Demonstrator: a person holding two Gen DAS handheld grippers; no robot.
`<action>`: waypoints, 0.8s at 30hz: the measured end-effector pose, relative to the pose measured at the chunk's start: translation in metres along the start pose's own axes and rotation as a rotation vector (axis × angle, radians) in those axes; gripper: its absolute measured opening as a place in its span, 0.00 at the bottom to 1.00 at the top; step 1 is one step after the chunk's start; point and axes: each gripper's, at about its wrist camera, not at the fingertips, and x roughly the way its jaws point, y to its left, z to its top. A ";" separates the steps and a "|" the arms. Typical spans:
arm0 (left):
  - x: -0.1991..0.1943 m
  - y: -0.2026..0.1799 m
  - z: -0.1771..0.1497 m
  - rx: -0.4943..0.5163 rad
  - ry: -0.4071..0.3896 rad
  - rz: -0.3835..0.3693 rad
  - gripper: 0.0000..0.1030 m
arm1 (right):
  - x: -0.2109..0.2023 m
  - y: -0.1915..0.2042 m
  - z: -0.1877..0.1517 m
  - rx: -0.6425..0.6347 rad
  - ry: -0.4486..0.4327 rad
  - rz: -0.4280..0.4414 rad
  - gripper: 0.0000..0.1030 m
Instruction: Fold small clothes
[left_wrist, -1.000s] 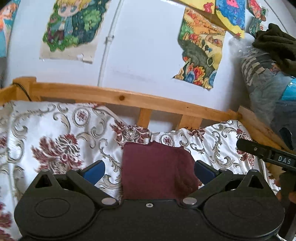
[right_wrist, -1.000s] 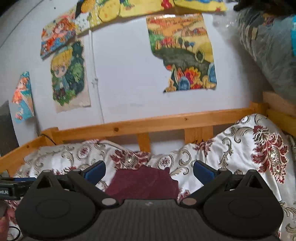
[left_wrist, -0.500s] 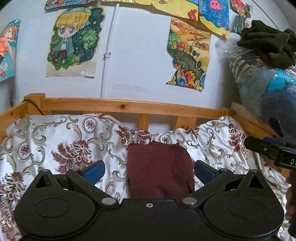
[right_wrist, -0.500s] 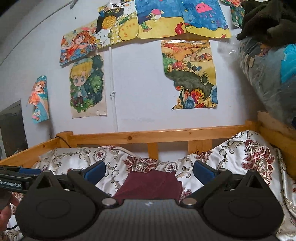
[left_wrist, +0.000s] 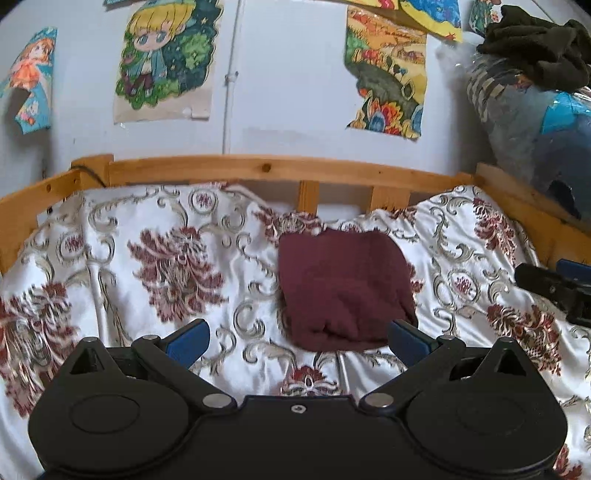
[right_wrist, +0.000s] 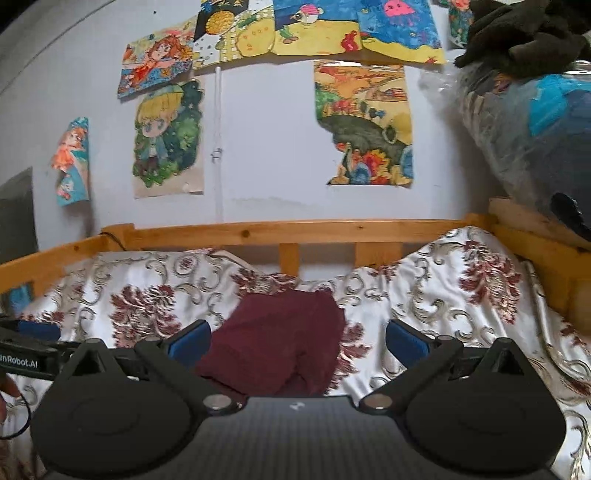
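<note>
A dark maroon garment (left_wrist: 345, 288) lies folded into a compact square on the floral bedspread (left_wrist: 155, 266), near the far wooden rail. My left gripper (left_wrist: 297, 343) is open, held just short of the garment's near edge, with nothing between its blue pads (left_wrist: 188, 341). In the right wrist view the same garment (right_wrist: 277, 339) sits ahead between the blue pads, and my right gripper (right_wrist: 297, 343) is open and empty. Each gripper shows at the edge of the other's view: the right one (left_wrist: 554, 288) and the left one (right_wrist: 26, 350).
A wooden bed rail (left_wrist: 280, 171) borders the far side and both ends. Plastic-wrapped bedding (right_wrist: 528, 122) with a dark cloth (right_wrist: 524, 33) on top is stacked at the right. Cartoon posters (right_wrist: 170, 136) hang on the wall. A black cable (right_wrist: 14, 424) lies at the left.
Both grippers have drawn back and lifted away from the folded garment, so more bedspread and wall show. The garment lies still, with its near edge now in sight in the left wrist view.
</note>
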 end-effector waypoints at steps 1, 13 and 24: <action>0.003 0.001 -0.005 -0.003 0.005 0.002 0.99 | -0.001 0.000 -0.003 0.008 -0.003 -0.007 1.00; 0.033 0.002 -0.033 0.012 0.084 0.018 0.99 | 0.007 -0.003 -0.047 0.037 0.078 -0.002 1.00; 0.052 -0.007 -0.047 0.088 0.153 0.028 0.99 | 0.026 -0.017 -0.072 0.112 0.179 -0.052 1.00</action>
